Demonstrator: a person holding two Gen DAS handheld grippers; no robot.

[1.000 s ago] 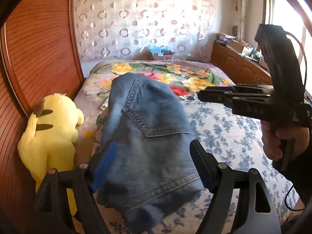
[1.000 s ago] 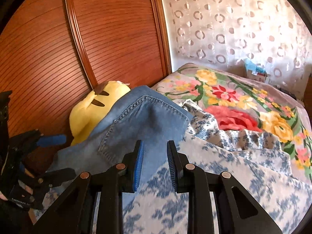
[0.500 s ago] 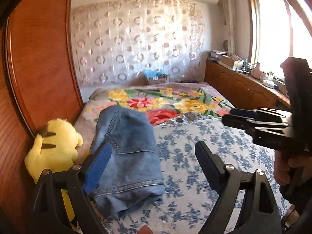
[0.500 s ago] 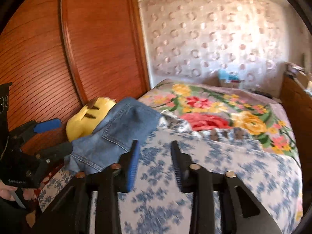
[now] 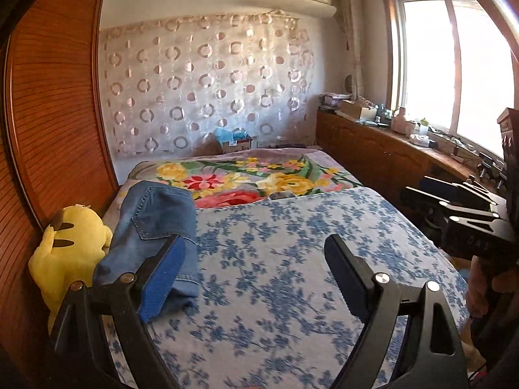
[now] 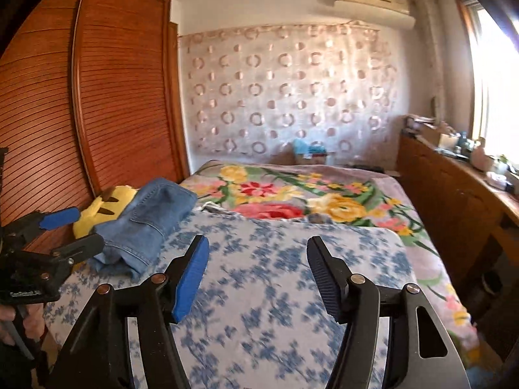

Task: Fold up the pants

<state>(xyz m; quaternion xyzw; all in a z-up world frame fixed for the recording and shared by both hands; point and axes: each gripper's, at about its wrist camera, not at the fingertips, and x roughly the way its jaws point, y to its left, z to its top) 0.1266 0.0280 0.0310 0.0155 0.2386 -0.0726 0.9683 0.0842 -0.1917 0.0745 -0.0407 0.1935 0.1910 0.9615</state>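
The blue denim pants [image 5: 155, 227] lie folded in a compact stack at the left side of the bed, beside a yellow plush toy; they also show in the right wrist view [image 6: 147, 223]. My left gripper [image 5: 254, 278] is open and empty, held above the blue-flowered sheet [image 5: 292, 259], just right of the pants. My right gripper [image 6: 258, 275] is open and empty over the sheet, well right of the pants. Each gripper shows in the other's view, the right one [image 5: 454, 207] and the left one [image 6: 61, 230].
A yellow plush toy [image 5: 69, 246] sits against the wooden wardrobe [image 5: 48, 113] on the left. A bright floral blanket [image 5: 253, 178] covers the far bed. A wooden cabinet [image 5: 382, 155] with clutter runs along the right under the window.
Both grippers have pulled back and up from the pants, which now look smaller and farther. The right gripper has opened from nearly shut. The pants stay folded on the bed.
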